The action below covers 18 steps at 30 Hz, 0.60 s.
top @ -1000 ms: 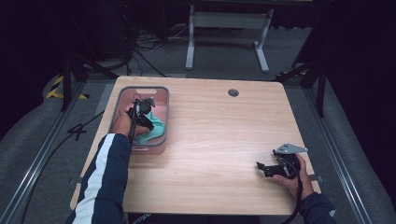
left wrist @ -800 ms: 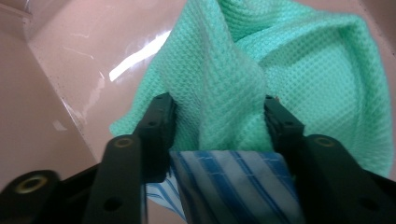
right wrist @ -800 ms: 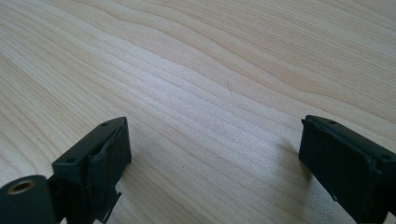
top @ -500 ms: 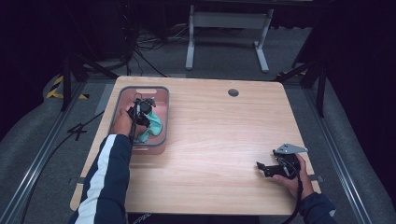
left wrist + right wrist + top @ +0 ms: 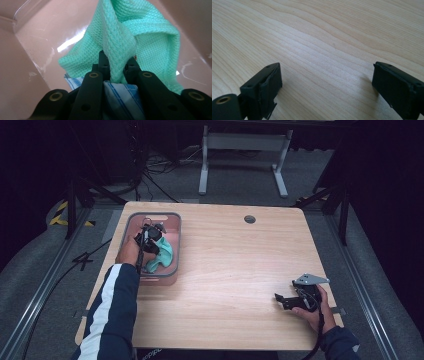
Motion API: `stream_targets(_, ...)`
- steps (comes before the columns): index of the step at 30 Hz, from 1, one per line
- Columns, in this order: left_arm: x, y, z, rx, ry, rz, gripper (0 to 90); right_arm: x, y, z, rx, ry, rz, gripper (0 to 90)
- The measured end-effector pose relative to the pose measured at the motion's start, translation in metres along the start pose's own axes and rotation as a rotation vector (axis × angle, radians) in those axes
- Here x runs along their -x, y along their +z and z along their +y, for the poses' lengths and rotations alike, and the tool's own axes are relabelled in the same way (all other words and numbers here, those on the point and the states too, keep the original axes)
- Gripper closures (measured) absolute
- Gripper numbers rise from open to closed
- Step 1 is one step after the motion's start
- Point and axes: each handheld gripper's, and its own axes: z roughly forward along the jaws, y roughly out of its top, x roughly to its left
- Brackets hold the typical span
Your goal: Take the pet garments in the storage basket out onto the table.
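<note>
The left claw is clenched on a fold of green cloth rising straight ahead of it inside the pink bin, its jaws having just closed, while the right claw rests released on the bench, well apart.

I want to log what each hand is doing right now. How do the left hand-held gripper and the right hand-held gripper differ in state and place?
The left hand-held gripper has just closed its jaws on a fold of the green cloth; the right hand-held gripper stands wide open with nothing between its jaws. The left one is down inside the pink bin at the table's left; the right one rests low over the bare wooden table near its right front corner. Both have black jaws.
</note>
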Motion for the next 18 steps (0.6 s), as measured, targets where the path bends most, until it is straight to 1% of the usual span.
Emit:
stream_targets(1, 0.000, -0.002, 0.000, 0.003, -0.003, 0.002, 81.3, 0.000, 0.000, 0.000, 0.000, 0.000, 0.000, 9.5)
stream_targets(4, -0.003, -0.008, 0.000, 0.016, 0.010, 0.016, 81.5, 0.000, 0.000, 0.000, 0.000, 0.000, 0.000, 9.5)
stream_targets(5, -0.004, -0.010, 0.000, 0.021, -0.005, 0.004, 81.5, 0.000, 0.000, 0.000, 0.000, 0.000, 0.000, 9.5)
stream_targets(8, -0.007, -0.018, -0.001, 0.052, -0.008, 0.001, 81.6, 0.000, 0.000, 0.000, 0.000, 0.000, 0.000, 9.5)
stream_targets(10, -0.007, -0.023, -0.001, 0.067, -0.019, -0.005, 81.6, 0.000, 0.000, 0.000, 0.000, 0.000, 0.000, 9.5)
stream_targets(12, -0.008, -0.028, -0.001, 0.084, -0.011, -0.002, 81.7, 0.000, 0.000, 0.000, 0.000, 0.000, 0.000, 9.5)
stream_targets(15, -0.008, -0.036, -0.001, 0.103, -0.018, -0.009, 81.7, 0.000, 0.000, 0.000, 0.000, 0.000, 0.000, 9.5)
stream_targets(17, -0.009, -0.043, 0.000, 0.120, -0.020, 0.000, 81.7, 0.000, 0.000, 0.000, 0.000, 0.000, 0.000, 9.4)
stream_targets(18, -0.010, -0.046, 0.000, 0.128, -0.012, 0.007, 81.7, 0.000, 0.000, 0.000, 0.000, 0.000, 0.000, 9.5)
